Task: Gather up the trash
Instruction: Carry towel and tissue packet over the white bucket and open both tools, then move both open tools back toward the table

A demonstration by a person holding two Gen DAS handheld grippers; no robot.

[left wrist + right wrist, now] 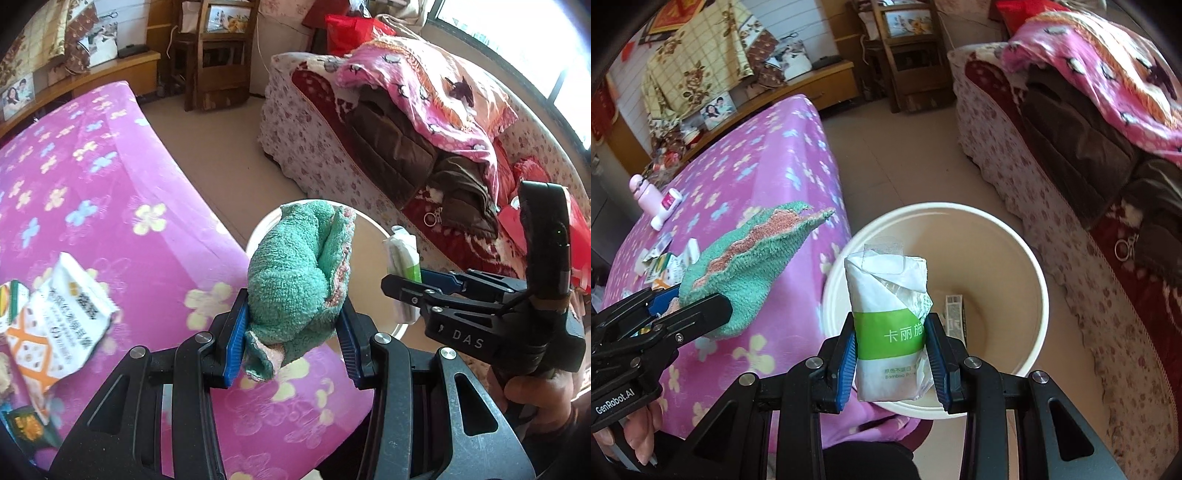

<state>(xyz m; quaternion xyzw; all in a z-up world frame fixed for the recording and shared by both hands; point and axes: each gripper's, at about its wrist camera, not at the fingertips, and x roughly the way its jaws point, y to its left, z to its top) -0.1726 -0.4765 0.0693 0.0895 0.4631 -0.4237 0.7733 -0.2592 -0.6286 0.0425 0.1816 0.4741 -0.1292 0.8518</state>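
My left gripper (291, 332) is shut on a green terry cloth (295, 269) with a pink edge and holds it over the table's corner next to the cream bin (373, 236). The cloth also shows in the right wrist view (750, 266). My right gripper (892, 354) is shut on a white and green tissue pack (886, 325) and holds it above the near rim of the open bin (1027, 280). A box (955, 314) lies inside the bin. The right gripper (410, 291) with the pack (404, 258) shows at right in the left wrist view.
A table under a pink flowered cloth (110, 192) carries snack wrappers (62, 314), a pink bottle (646, 194) and small packets (665, 266). A sofa (1052, 192) with blankets stands to the right. A wooden chair (218, 48) stands at the back. Tiled floor (221, 147) lies between.
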